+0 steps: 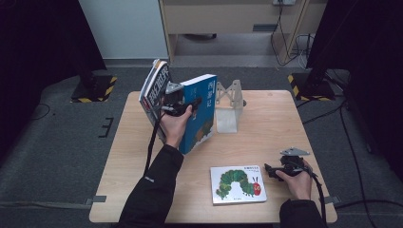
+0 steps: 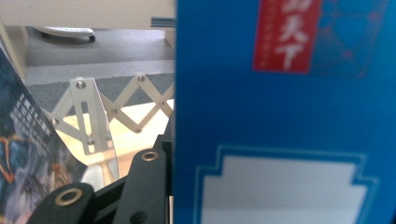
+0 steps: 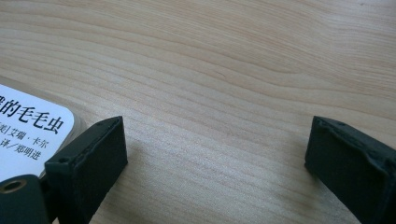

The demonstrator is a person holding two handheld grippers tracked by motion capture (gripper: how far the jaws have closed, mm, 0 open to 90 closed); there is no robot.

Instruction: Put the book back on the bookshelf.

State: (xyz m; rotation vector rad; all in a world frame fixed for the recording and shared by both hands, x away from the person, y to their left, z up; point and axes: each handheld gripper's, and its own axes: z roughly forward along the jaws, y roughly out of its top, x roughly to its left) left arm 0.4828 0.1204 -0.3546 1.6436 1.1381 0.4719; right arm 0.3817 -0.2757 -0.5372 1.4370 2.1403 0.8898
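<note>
Upright books (image 1: 187,109) and a metal rack (image 1: 228,107) crowd the counter's (image 1: 266,137) far middle; a picture book (image 1: 237,184) lies near front; bare wood lies right.

Blue book (image 1: 202,114) upright, tilted; caterpillar book (image 1: 237,183) flat nr front edge.

Around the table

A pale wooden table (image 1: 266,128) stands on grey carpet (image 1: 62,142). A metal folding rack (image 1: 228,102) sits upright near its far edge. Behind are a light wooden cabinet (image 1: 228,19), trailing cables (image 1: 285,42) and two stand bases with yellow-black striped edges (image 1: 95,89).
</note>
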